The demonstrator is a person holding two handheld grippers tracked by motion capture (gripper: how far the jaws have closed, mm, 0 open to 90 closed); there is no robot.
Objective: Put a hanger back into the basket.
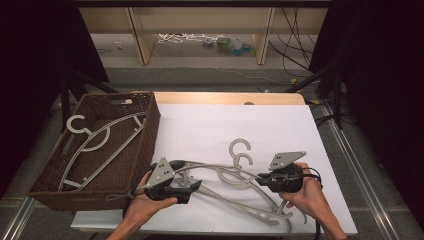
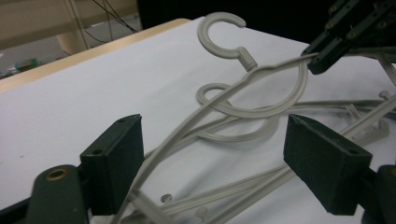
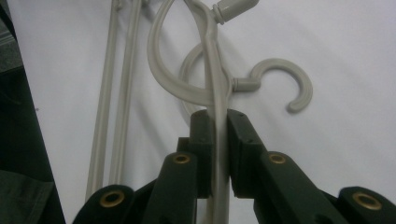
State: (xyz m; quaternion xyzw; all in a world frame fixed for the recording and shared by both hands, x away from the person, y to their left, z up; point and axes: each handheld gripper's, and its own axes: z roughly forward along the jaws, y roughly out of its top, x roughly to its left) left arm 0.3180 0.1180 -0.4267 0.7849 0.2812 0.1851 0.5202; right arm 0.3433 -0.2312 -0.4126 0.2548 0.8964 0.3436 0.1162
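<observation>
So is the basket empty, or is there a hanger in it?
Not empty. The brown wicker basket at the table's left already holds a grey hanger, lying flat inside with its hook toward the far corner. Other hangers lie on the table.

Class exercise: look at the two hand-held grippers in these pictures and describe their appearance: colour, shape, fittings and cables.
Both the left gripper and the right gripper have black bodies and each carries a grey three-cornered plate on top. The jaws are black, flat-faced blocks, with brass-coloured pivot fittings on the black linkages behind them. A black cable trails from each. The person's forearms are bare, with no sleeves in view.
</observation>
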